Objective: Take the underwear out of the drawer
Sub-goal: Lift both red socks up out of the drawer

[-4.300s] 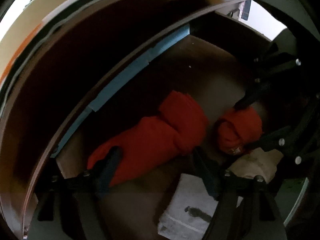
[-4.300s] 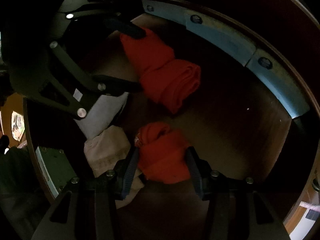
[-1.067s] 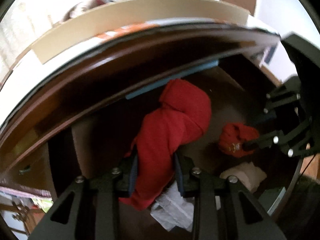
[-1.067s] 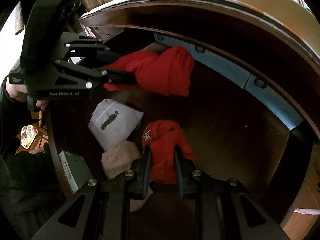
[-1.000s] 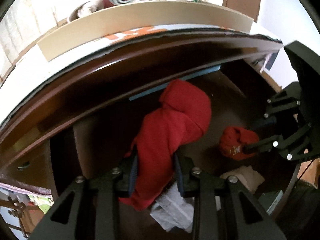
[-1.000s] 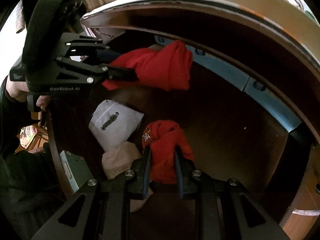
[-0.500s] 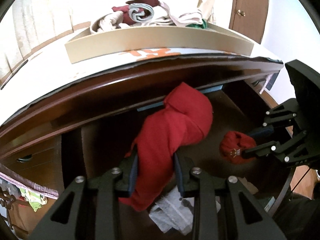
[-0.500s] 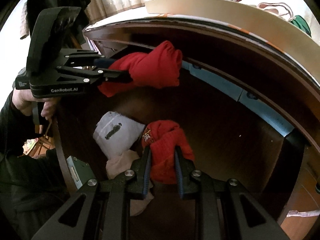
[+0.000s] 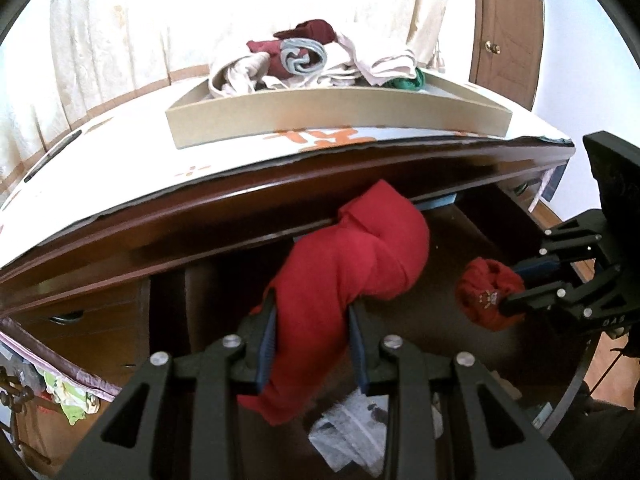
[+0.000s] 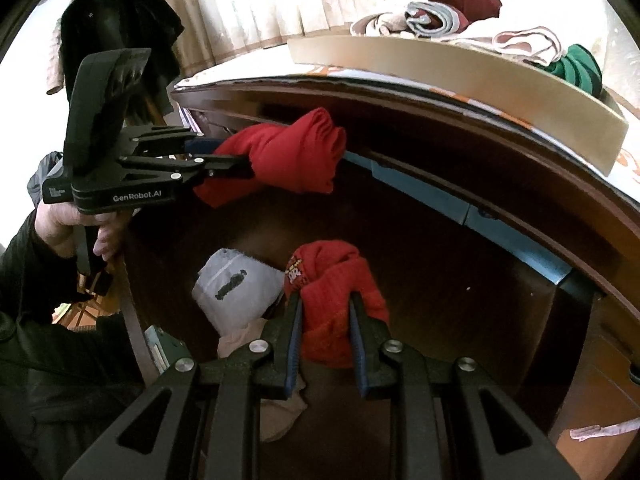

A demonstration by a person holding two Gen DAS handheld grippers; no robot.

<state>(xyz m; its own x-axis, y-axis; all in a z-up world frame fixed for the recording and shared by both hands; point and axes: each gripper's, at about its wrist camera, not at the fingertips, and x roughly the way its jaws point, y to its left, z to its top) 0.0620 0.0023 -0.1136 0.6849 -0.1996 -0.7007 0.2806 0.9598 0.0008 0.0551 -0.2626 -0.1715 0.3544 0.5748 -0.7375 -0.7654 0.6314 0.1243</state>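
A dark brown wooden dresser (image 9: 280, 200) fills the scene, its open drawer (image 10: 460, 280) showing a bare, shadowed wood floor and a strip of blue tape (image 10: 440, 196) along the far inner edge. The dresser top is covered by a white cloth with orange markings (image 9: 312, 136), and on it sits a shallow tan cardboard tray (image 9: 340, 114) piled with rolled and crumpled garments in maroon, grey, cream and green. Behind it hang pale cream curtains (image 9: 120, 32), bright with daylight, and a brown door with a round knob (image 9: 508, 28) stands at the right. The left gripper (image 9: 310, 344), held by a hand (image 10: 68, 220) in a dark sleeve, pinches a large red rolled underwear piece (image 9: 360, 272) between its blue-padded fingers, lifted above the drawer floor near the dresser's front edge. The right gripper (image 10: 326, 340) is pressed onto a smaller red bundle of underwear (image 10: 336, 292) with a small printed label, also raised over the drawer. Below them inside the drawer lie a folded white garment with a dark mark (image 10: 236, 284) and, just beside it, a cream-coloured folded piece (image 10: 244, 340). A dark jacket (image 10: 116, 28) hangs at the far left of the room.
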